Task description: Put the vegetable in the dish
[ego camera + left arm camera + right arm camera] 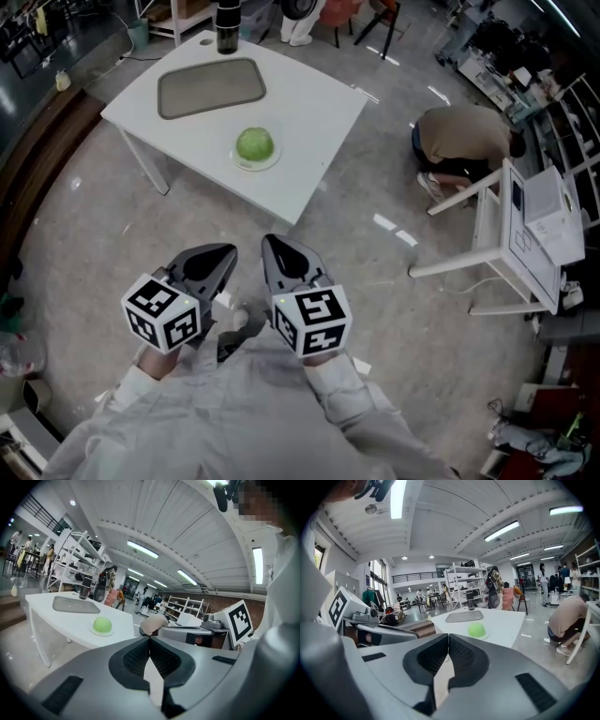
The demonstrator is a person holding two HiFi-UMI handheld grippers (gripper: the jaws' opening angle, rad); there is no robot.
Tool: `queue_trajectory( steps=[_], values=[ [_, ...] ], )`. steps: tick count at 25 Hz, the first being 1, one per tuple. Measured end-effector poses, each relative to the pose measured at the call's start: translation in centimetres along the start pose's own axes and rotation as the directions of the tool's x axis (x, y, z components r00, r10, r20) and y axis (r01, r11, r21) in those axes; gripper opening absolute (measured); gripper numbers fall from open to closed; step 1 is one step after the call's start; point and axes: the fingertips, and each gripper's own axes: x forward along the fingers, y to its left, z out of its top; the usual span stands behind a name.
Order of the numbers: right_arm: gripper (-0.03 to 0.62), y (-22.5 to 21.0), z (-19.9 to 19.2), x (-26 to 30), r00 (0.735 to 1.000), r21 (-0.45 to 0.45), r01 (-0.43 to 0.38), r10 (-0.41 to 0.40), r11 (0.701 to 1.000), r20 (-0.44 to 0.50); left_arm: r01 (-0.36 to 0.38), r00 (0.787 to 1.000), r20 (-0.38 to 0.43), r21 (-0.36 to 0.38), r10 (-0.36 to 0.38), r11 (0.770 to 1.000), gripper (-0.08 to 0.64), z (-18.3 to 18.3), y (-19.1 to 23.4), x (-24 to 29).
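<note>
Approach step, nothing grasped yet. Left gripper and right gripper: fingers together, empty, well apart from the tabletop. Green vegetable sits on a small plate near the grey tray. Next, probably: reach the tabletop and open the fingers around the vegetable.

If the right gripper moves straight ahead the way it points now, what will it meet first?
Probably the near edge of the white table. Only open floor seems to lie between it and the shut right gripper. The green vegetable lies further in on the table. Depth is hard to judge.
</note>
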Motion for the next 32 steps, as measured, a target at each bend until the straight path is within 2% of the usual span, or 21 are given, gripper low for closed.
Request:
queue_trajectory(
  steps=[6,16,32],
  values=[
    [0.014,-0.6,0.2,2.3,1.0,0.016,-0.016,0.016,1.0,-0.014,-0.018,1.0,-0.015,-0.033,0.017,0.999,0.009,0.0,2.1,1.0],
    [0.015,-3.2,1.9,7.7,0.999,0.023,-0.045,0.045,0.999,-0.022,-0.043,0.999,-0.028,-0.037,0.042,0.998,0.009,1.9,6.2,4.6],
    [0.015,-13.1,8.0,18.6,0.997,0.021,-0.07,0.071,0.997,-0.028,-0.129,0.992,-0.017,-0.056,0.128,0.99,0.009,8.9,15.6,14.5]
  ],
)
